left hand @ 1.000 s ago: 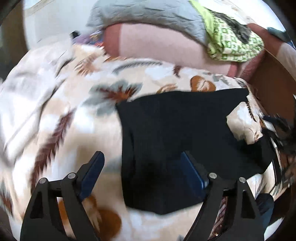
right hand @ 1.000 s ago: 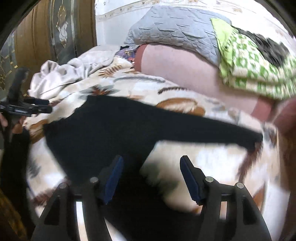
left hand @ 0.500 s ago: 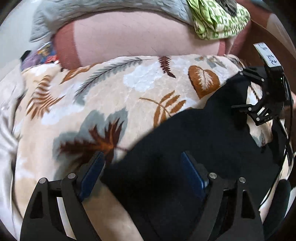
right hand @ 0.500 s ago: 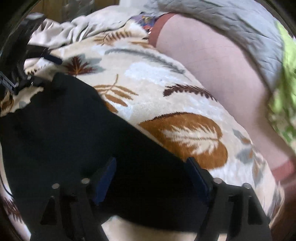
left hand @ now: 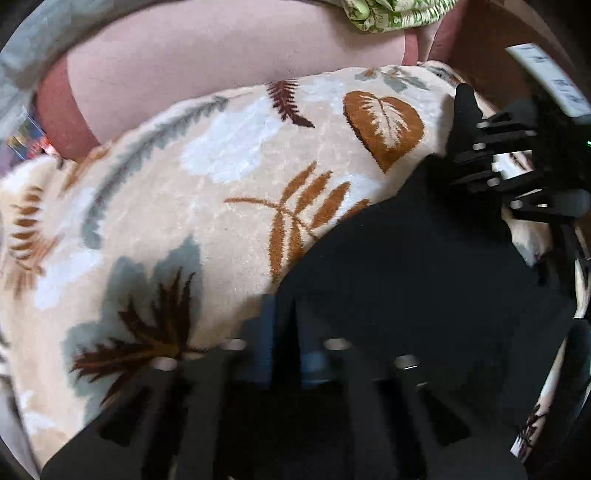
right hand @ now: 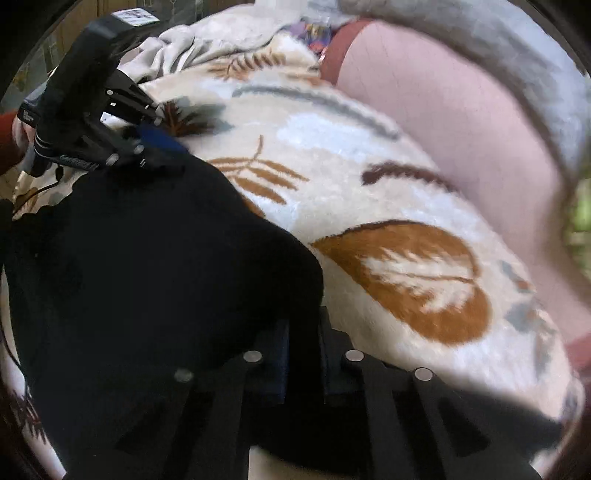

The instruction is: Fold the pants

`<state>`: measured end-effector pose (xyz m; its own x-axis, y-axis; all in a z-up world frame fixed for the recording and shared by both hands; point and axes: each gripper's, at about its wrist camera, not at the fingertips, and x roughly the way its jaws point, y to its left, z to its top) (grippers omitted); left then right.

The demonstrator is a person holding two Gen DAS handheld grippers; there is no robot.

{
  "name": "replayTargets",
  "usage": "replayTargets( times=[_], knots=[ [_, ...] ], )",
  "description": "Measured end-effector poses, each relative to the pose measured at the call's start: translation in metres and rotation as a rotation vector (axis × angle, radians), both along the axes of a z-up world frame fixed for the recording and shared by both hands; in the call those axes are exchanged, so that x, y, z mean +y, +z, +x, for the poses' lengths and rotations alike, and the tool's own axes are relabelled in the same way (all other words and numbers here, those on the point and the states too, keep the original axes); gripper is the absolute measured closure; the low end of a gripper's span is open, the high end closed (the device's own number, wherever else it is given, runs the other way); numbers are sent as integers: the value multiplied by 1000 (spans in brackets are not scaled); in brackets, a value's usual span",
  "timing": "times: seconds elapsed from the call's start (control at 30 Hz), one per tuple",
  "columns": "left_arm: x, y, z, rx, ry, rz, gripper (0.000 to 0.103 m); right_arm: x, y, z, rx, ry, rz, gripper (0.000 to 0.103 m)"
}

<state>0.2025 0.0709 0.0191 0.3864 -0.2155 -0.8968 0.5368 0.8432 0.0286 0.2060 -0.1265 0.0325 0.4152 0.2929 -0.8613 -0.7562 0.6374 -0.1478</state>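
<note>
Black pants (left hand: 406,295) lie on a leaf-patterned blanket (left hand: 221,166). In the left wrist view my left gripper (left hand: 286,325) is shut, its blue pads pinching the pants' near-left edge. My right gripper (left hand: 461,155) shows at the upper right, at the pants' far corner. In the right wrist view the pants (right hand: 129,277) fill the left half, and my right gripper (right hand: 303,343) has its jaws closing, with a fold of the black cloth pressed between the pads. The left gripper (right hand: 166,147) bites the pants' far corner at upper left.
A pink pillow (left hand: 221,48) lies across the far side of the blanket (right hand: 369,184), with a grey quilt (right hand: 498,44) and a green patterned cloth (left hand: 399,14) on top. Brown wooden bed board (left hand: 487,55) rises at far right. Crumpled pale bedding (right hand: 207,40) sits at the back left.
Both grippers stood open above the pants; each has dropped lower and closed on an edge of the black cloth. The views have tipped down toward the blanket.
</note>
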Motion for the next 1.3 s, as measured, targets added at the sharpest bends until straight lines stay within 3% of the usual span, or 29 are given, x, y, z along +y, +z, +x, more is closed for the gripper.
replayTargets(
  times=[0.1,0.2,0.37,0.47,0.63,0.7,0.73,0.8,0.87,0.93,0.97,1.03,1.07,1.2,1.3],
  knots=[
    [-4,25,-20,-40,5,-18,99,-12,28,-30,-96,-48,26,95],
    [0,70,-59,-91,11,-116,99,-25,59,-81,-212,-104,30,95],
    [-16,101,-140,-120,-46,-140,99,-39,75,-177,-243,-128,63,95],
    [-25,83,-179,-51,-57,-124,99,-44,53,-220,-158,-159,56,95],
    [-38,11,-202,155,21,-53,99,-42,17,-250,-63,-228,61,94],
    [-38,-2,-208,132,48,-43,99,-43,6,-244,-13,-276,80,94],
    [-39,0,-207,98,65,-56,99,-42,0,-240,8,-291,77,94],
    [-37,4,-204,107,95,-77,98,-42,-4,-234,13,-306,77,91],
    [-30,10,-200,148,140,-113,91,-48,5,-232,26,-322,122,88],
    [-19,21,-201,166,157,-148,72,-54,18,-237,20,-331,164,82],
    [-13,27,-203,152,165,-164,65,-57,27,-241,13,-330,190,71],
    [4,42,-208,106,220,-202,31,-61,43,-249,0,-329,247,50],
    [13,49,-209,81,260,-225,25,-61,51,-254,-12,-325,282,45],
    [47,65,-205,62,359,-326,20,-64,85,-251,-46,-294,400,38],
    [56,54,-193,78,432,-327,20,-67,86,-226,-75,-371,412,29]
  ],
)
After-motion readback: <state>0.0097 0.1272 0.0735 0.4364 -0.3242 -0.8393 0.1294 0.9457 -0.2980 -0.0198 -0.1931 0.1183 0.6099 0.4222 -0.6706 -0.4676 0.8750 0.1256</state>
